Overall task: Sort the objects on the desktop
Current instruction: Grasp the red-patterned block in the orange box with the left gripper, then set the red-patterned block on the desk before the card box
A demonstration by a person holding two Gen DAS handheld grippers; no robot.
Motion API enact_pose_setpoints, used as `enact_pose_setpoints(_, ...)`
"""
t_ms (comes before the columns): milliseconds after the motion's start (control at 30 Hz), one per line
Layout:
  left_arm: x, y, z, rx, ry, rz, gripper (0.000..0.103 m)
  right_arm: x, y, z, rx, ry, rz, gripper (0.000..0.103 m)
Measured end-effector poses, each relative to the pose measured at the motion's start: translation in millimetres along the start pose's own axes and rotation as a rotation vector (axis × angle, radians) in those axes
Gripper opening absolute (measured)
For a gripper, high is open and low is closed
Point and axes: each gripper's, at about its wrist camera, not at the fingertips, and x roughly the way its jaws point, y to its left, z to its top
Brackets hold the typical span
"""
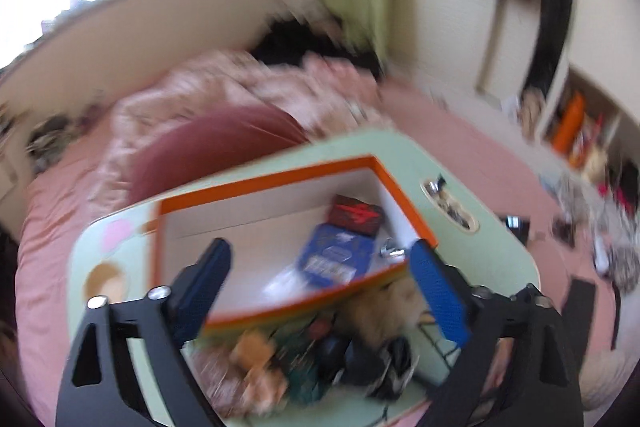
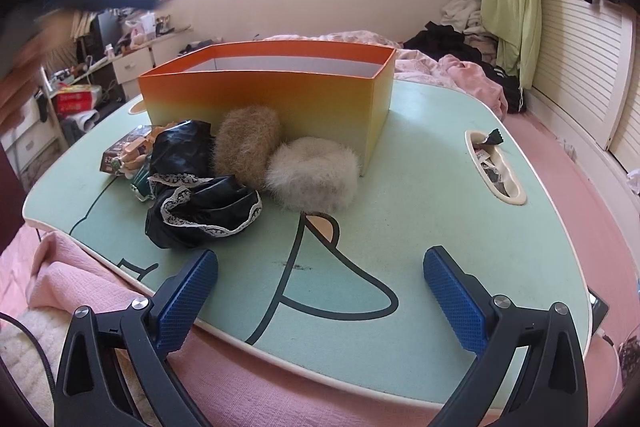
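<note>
Two views show us one orange box [image 1: 280,187], which we take as our landmark on the pale green lap table [image 1: 472,247]. Through the left wrist camera, badly blurred, we look down into the box: a blue packet [image 1: 336,251] lies on its white floor, a red and black packet [image 1: 356,215] just beyond it toward the far corner, and a small shiny metal thing [image 1: 390,249] against the right wall. The left gripper [image 1: 320,279] hangs above the box's near wall with its jaws apart and nothing between them. Through the right wrist camera we see the box [image 2: 272,95] from the side. Touching its near wall stands a tan fur puff [image 2: 246,145], with a white fur puff [image 2: 314,173] just beside it; left of these lie black lace-trimmed cloth [image 2: 200,211] and a brown packet [image 2: 124,151]. The right gripper [image 2: 320,291] hovers at the table's [image 2: 420,187] near edge, well apart from the box, spread wide and empty.
</note>
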Motion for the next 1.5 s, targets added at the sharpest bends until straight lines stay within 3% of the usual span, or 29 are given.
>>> enact_pose_setpoints(100,59,-16,25,0.052,0.183,-0.019,0.077,0,0,0,0.0,-0.001,0.001,0.103)
enact_pose_setpoints(200,104,-24,29,0.073,0.326,-0.031,0.077,0,2,1,0.0,-0.002,0.002,0.103)
enact_pose_setpoints(400,141,-26,33,0.044,0.41,-0.048,0.076,0,1,1,0.002,-0.001,0.001,0.103)
enact_pose_setpoints(433,143,-26,33,0.029,0.416,-0.067,0.062,0,1,1,0.001,-0.001,0.001,0.103)
enact_pose_setpoints(467,143,-24,31,0.011,0.418,-0.098,0.063,0,1,1,0.001,-0.001,0.001,0.103)
enact_pose_setpoints(600,138,-17,26,0.011,0.388,-0.083,0.062,1,2,3,0.001,-0.002,0.001,0.103)
enact_pose_setpoints(700,122,0,31,-0.054,0.311,-0.125,0.062,1,2,3,0.0,-0.002,0.001,0.103)
enact_pose_setpoints(833,49,20,29,-0.12,0.118,-0.22,0.062,1,2,2,0.0,-0.002,0.001,0.103)
enact_pose_setpoints(900,4,29,16,-0.124,0.023,-0.223,0.062,1,2,2,0.0,-0.002,0.0,0.103)
enact_pose_setpoints(1033,-62,41,-32,-0.095,-0.065,-0.191,0.062,2,0,3,0.001,-0.002,0.001,0.103)
enact_pose_setpoints(1167,-91,52,-112,-0.104,-0.046,-0.126,0.062,2,0,3,-0.001,0.0,-0.002,0.103)
enact_pose_setpoints(1300,-71,66,-180,-0.173,0.084,-0.047,0.062,4,1,4,-0.002,0.004,-0.004,0.103)
enact_pose_setpoints(1433,-45,77,-195,-0.243,0.111,-0.062,0.061,6,1,5,-0.006,0.007,-0.006,0.103)
enact_pose_setpoints(1500,-33,65,-186,-0.204,0.095,-0.017,0.061,5,1,3,-0.006,0.005,-0.004,0.103)
